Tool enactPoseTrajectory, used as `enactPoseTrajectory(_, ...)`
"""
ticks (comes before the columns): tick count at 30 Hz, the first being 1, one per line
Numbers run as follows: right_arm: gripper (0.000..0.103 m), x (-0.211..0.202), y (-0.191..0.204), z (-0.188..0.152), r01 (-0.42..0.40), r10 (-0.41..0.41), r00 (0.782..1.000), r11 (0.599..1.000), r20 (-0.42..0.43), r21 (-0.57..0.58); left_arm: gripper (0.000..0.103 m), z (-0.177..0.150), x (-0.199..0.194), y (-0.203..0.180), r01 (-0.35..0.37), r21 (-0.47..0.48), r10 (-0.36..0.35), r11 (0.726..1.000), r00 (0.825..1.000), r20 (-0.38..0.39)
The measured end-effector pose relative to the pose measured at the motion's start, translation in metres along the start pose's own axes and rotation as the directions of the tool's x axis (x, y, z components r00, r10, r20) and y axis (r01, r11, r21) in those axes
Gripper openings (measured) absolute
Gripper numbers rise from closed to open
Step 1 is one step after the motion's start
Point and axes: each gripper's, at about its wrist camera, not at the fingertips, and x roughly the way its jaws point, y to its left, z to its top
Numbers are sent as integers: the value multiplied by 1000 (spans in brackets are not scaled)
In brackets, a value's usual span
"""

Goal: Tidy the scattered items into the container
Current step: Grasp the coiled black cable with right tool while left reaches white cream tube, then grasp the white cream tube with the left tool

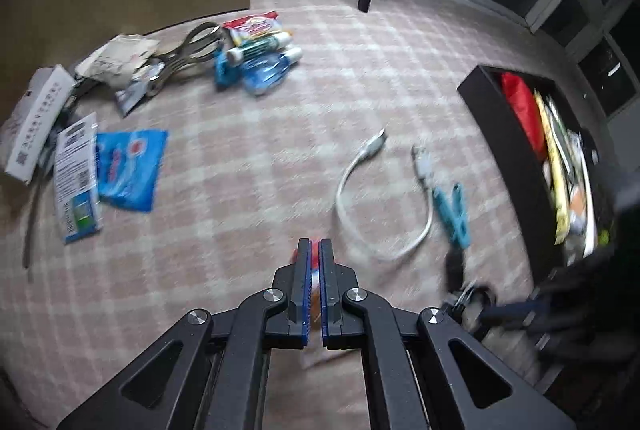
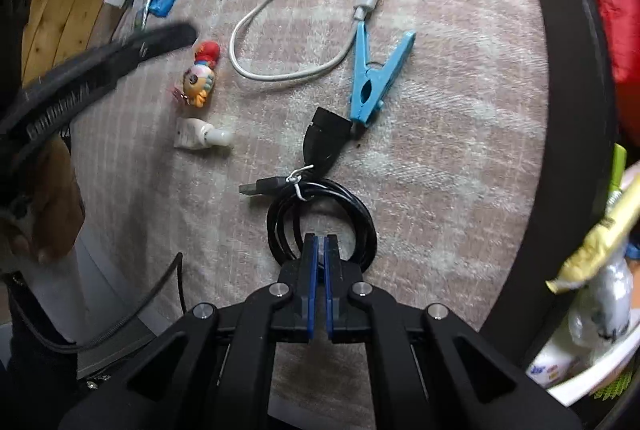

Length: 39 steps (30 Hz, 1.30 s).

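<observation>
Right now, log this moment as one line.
left gripper: shut, empty, over toy figure | right gripper: shut, empty, over coiled black cable | container: part filled

Before you, pink checked blanket [image 2: 440, 158] bearing white cable [image 2: 280, 70], blue clip [image 2: 376, 78], coiled black cable [image 2: 320, 206], toy figure [image 2: 200, 78], black container [image 2: 576, 134]

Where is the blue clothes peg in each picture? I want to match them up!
Left wrist view: the blue clothes peg lies right of centre on the checked cloth, beside the white cable.
Right wrist view: the peg lies above centre, handles spread, its tip by the black cable's plug.
Shared landmark: the looped white cable next to the peg, with the black container's wall further right.
</observation>
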Motion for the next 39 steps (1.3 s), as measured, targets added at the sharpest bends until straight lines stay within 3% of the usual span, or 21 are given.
enactPoseTrajectory(4,4,-13,3,-6,-1,1,999,1000,41,-3,12,-22,-2,-5,-40,101,42,994,999,-23)
enactPoseTrajectory(7,5,-16,4,-8,-27,26,998,1000,53,12,17,-34,0,-11,-30,155,37,987,998,-42)
enactPoseTrajectory(9,12,-16,5,-8,-32,31,998,999,56,24,25,-40,2,-18,-18,192,28,981,998,-50)
enactPoseTrajectory(13,15,-3,16,-1,-43,40,997,998,73,47,35,-47,4,-36,-34,291,48,956,998,-39)
enactPoseTrajectory(17,27,9,26,9,-1,-2,996,999,90,33,41,-44,13,-47,-55,355,73,933,997,-37)
enactPoseTrajectory(24,28,28,41,14,100,-99,990,995,104,-1,49,-40,26,-51,-49,436,81,899,995,-55)
enactPoseTrajectory(28,28,35,50,20,161,-156,981,986,117,-34,47,-39,26,-48,-22,457,59,889,996,-66)
enactPoseTrajectory(30,28,36,53,22,193,-185,975,979,125,-57,39,-43,24,-48,-3,459,45,888,996,-79)
enactPoseTrajectory(34,25,37,52,25,255,-244,961,964,129,-75,35,-54,20,-53,4,487,42,874,996,-83)
enactPoseTrajectory(37,25,39,52,27,261,-250,958,963,136,-69,36,-50,21,-50,8,460,34,888,996,-83)
enactPoseTrajectory(39,25,42,58,29,288,-276,950,955,146,-75,30,-45,22,-49,4,434,35,901,996,-83)
